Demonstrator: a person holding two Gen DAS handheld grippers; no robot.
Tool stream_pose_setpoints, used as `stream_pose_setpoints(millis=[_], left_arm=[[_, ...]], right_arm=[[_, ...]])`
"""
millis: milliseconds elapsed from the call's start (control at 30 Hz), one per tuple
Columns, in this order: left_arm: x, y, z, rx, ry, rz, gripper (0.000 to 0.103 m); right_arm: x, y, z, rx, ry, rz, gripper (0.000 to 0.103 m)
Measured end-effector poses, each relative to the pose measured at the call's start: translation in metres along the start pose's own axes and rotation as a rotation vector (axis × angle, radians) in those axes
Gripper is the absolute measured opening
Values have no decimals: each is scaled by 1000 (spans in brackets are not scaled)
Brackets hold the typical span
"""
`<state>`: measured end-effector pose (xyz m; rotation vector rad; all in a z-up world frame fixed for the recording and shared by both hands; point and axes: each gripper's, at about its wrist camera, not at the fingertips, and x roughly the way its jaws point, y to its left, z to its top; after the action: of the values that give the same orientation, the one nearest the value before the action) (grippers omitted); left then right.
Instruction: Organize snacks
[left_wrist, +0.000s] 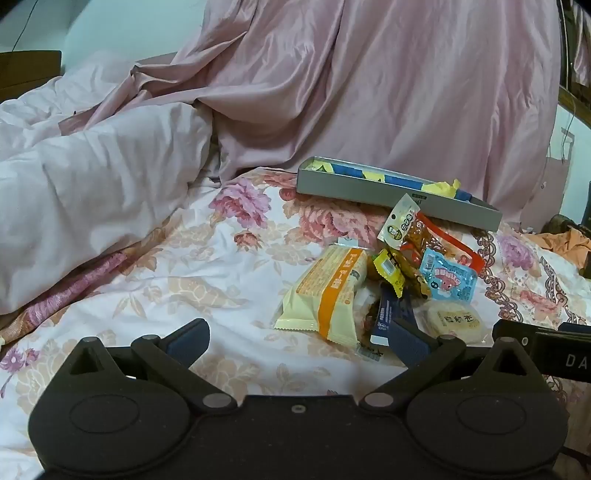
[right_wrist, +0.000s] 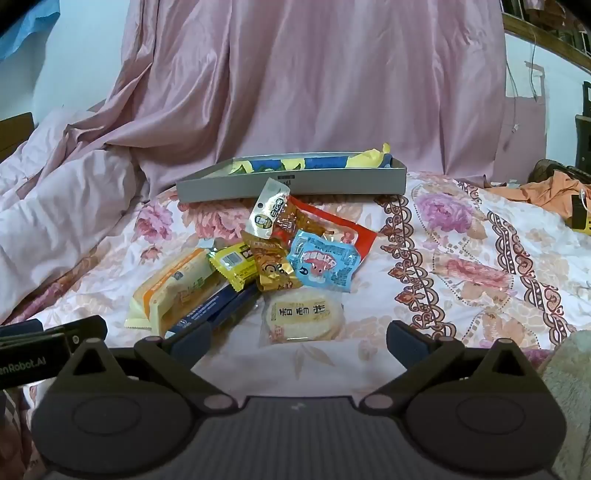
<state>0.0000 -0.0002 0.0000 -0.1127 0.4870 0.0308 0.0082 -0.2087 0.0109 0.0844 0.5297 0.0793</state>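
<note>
While both tongs hover low over the floral bedspread (right_wrist: 461, 258), neither grips anything: the left tongs (left_wrist: 295, 341) are spread wide with bare sheet between the fingers, and the right tongs (right_wrist: 297, 339) are released too, their fingers well apart.

A heap of snacks lies on the bed just beyond them. In the right wrist view, a round rice cracker (right_wrist: 300, 318) in clear wrap sits nearest, just ahead of the right tongs' gap. Left of it lies a cream and orange packet (right_wrist: 173, 291), with a dark blue packet (right_wrist: 218, 308) slanting between the two. Farther back, a small yellow packet (right_wrist: 232, 265), a gold packet (right_wrist: 271, 269) and a light blue pouch (right_wrist: 325, 264) overlap one another. Behind those, a red packet (right_wrist: 314, 225) and a small yellow-white sachet (right_wrist: 269, 210) lean toward a grey tray (right_wrist: 295, 184).

That tray rests at the far edge of the heap, touching the sachet, and holds blue and yellow wrappers. Pink drapery (right_wrist: 314, 92) hangs behind it, and a pale quilt (left_wrist: 92, 192) is bunched at the far left. Orange cloth (right_wrist: 546, 192) lies far right.
</note>
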Motion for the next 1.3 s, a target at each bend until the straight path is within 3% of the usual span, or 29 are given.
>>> stream_pose_setpoints(millis=[1300], left_arm=[[0,0,0,-8,11,-4,102]], right_arm=[[1,2,-1,2,20,0,103]])
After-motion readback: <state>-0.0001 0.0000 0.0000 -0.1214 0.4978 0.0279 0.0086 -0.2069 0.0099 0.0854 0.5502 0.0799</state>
